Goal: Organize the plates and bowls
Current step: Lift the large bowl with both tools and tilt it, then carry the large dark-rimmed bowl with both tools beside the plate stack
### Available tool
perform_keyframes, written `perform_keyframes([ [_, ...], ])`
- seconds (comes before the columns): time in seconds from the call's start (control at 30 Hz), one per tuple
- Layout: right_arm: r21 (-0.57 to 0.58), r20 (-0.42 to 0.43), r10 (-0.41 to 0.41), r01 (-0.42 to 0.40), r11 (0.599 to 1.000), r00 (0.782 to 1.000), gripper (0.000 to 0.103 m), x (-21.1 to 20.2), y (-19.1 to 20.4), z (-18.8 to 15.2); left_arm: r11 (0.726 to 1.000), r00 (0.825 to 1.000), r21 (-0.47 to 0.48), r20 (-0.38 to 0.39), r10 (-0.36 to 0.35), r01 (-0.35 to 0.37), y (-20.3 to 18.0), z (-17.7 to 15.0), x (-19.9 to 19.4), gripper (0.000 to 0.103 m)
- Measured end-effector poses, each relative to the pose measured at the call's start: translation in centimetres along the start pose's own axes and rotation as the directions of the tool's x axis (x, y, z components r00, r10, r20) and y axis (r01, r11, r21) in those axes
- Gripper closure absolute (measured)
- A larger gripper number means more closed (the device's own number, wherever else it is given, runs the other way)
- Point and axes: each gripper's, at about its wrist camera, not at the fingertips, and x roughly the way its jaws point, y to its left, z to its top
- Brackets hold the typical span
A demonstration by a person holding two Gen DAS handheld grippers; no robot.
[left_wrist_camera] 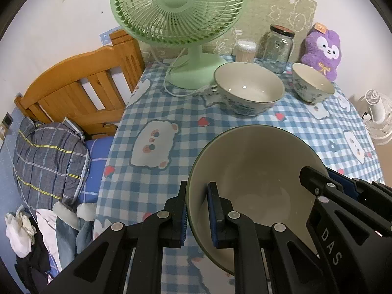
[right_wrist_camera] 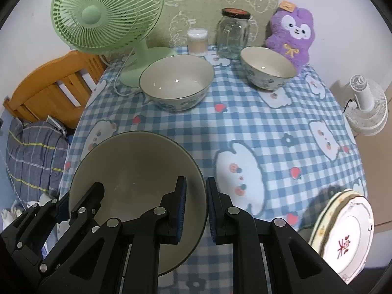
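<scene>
So both grippers are on the same big plain bowl (right_wrist_camera: 137,171) right now, one on each side of the rim. The left gripper (left_wrist_camera: 198,214) is clenched on the bowl's left wall, one pad outside and one inside, and the right gripper (right_wrist_camera: 196,210) is pinching the right wall the same way. The bowl sits over the near edge of the table (right_wrist_camera: 281,127), the one with the blue checked bear cloth, and it's tilted a bit toward the cameras. Can't tell for sure whether its base is touching the cloth.

Further back, toward the far edge, there's a wide patterned bowl (right_wrist_camera: 176,83) just in front of the green fan (right_wrist_camera: 103,14)'s base, and a smaller patterned bowl (right_wrist_camera: 268,71) off to its right, near the purple plush toy (right_wrist_camera: 291,36). A glass jar (right_wrist_camera: 234,34) and a tub of cotton swabs (right_wrist_camera: 197,40) stand behind them against the wall.

At the near right corner there's a stack of plates (right_wrist_camera: 343,235), the top one white with a red character on it, hanging slightly over the edge.
</scene>
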Motion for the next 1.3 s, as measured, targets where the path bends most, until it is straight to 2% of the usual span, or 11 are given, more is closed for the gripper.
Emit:
perform_keyframes([
  [0.6, 0.008, 0.027, -0.018, 0.018, 1.0, 0.999, 0.083, -4.4, -6.5, -3.4, 1.0, 0.998, 0.007, 0.055, -0.008, 0.007, -6.4, -2.6, -4.7, 0.092],
  [0.93, 0.012, 0.008, -0.015, 0.015, 1.0, 1.0, 0.083, -4.6, -9.1, -6.3, 1.0, 0.999, 0.002, 0.032, -0.014, 0.014, -8.8, -5.2, -5.0, 0.092],
  [1.3, -0.015, -0.006, -0.008, 0.008, 1.0, 1.0, 0.083, -4.0, -10.0, -9.4, 1.0, 1.0, -0.02, 0.01, -0.004, 0.004, -10.0, -8.5, -5.0, 0.092],
])
